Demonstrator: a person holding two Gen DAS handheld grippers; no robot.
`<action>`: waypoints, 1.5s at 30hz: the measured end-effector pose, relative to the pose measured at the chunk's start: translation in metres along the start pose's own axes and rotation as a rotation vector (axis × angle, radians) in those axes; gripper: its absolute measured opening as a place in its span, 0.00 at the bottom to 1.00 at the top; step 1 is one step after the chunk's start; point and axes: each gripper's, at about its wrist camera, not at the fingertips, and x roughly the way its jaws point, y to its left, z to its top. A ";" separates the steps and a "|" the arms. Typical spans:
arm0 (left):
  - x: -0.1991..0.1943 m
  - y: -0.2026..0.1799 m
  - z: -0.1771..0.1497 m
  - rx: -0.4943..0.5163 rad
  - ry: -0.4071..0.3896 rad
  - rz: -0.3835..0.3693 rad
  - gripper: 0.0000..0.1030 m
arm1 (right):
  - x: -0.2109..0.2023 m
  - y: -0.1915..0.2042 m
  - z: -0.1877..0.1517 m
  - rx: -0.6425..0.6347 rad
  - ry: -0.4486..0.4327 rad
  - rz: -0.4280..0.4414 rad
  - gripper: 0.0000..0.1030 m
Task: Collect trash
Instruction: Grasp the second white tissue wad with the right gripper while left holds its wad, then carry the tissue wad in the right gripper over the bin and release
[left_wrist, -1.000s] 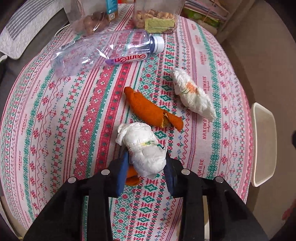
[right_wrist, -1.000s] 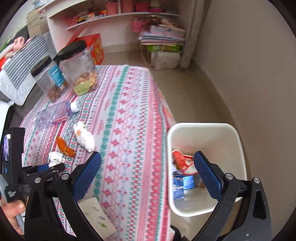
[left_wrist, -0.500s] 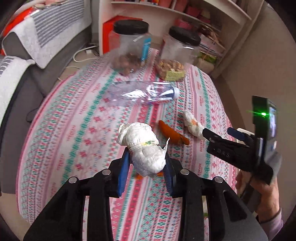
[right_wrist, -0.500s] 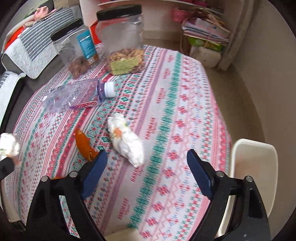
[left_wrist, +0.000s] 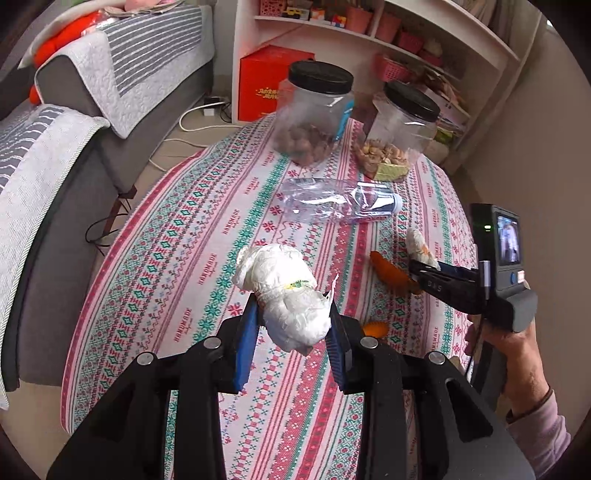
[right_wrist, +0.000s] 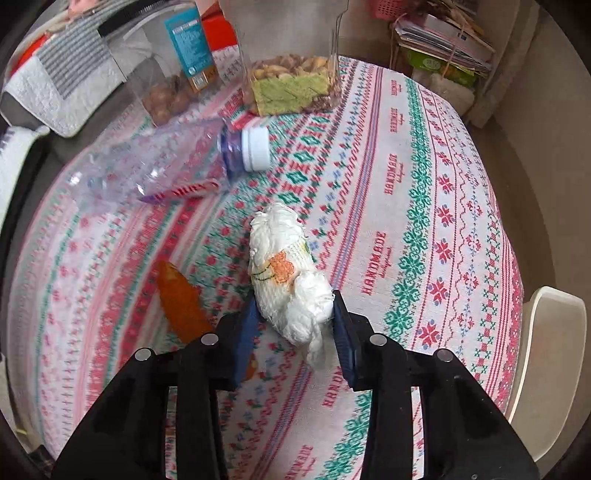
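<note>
Two crumpled wads of tissue are being cleared at once from a table (left_wrist: 155, 236) spread with a patterned cloth. The left gripper (left_wrist: 291, 332) is clamped on a white wad (left_wrist: 284, 291) and holds it clear above the cloth, toward the table's near edge. The right gripper (right_wrist: 295, 328) is closing its jaws around a second wad with an orange print (right_wrist: 284, 273), which lies on the cloth toward the table's right edge; the pads (right_wrist: 245, 328) look to be touching its sides, so the grip appears just made.

An orange peel (right_wrist: 181, 302) lies just beside that wad, and a plastic bottle (right_wrist: 159, 170) rests on its side nearer the far edge, in front of two jars (left_wrist: 314, 114).

Next, by the look of it, both wads need carrying to the white bin (right_wrist: 550, 354), off the table's right edge. The loose paper may slip if squeezed lightly.
</note>
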 end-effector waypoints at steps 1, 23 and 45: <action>-0.001 0.002 0.001 -0.004 -0.006 0.004 0.33 | -0.010 0.003 0.001 -0.008 -0.023 0.004 0.35; -0.037 -0.020 -0.002 -0.004 -0.203 0.051 0.33 | -0.162 0.035 -0.043 -0.060 -0.333 0.138 0.36; -0.020 -0.103 -0.013 0.101 -0.227 -0.019 0.33 | -0.200 -0.079 -0.064 0.127 -0.409 0.011 0.36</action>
